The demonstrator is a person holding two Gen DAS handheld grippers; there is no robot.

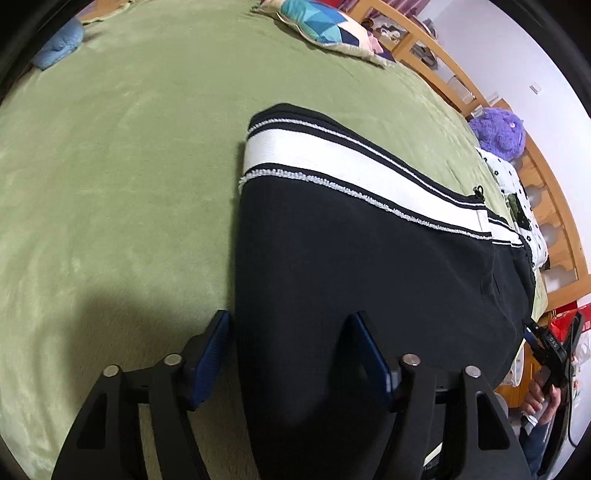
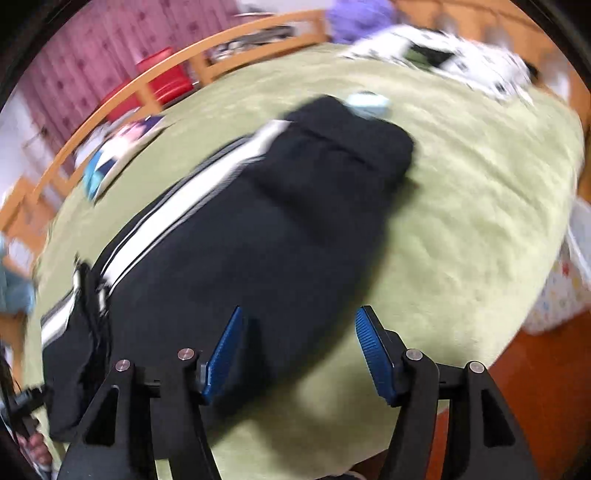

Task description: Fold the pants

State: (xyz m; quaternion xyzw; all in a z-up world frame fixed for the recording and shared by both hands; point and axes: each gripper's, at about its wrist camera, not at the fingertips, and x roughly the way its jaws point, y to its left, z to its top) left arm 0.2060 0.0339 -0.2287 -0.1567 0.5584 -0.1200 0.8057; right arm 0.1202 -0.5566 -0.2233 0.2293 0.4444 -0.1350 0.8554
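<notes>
Black pants (image 1: 369,266) with a white side stripe lie folded lengthwise on the green blanket (image 1: 129,184). In the left wrist view my left gripper (image 1: 291,326) hangs open just above one end of them. Its left pad (image 1: 216,343) sits at the fabric's edge and its right pad (image 1: 369,350) over the black cloth. The blurred right wrist view shows the pants (image 2: 277,221) running away from my right gripper (image 2: 300,319). That gripper is open over their near edge, and nothing is pinched between its pads.
A patterned pillow (image 1: 325,26) and a blue cloth (image 1: 59,48) lie at the blanket's far side. A purple plush toy (image 1: 498,129) and a dotted garment (image 1: 517,192) sit by the wooden bed frame (image 1: 554,229). A hand (image 1: 535,400) shows at lower right.
</notes>
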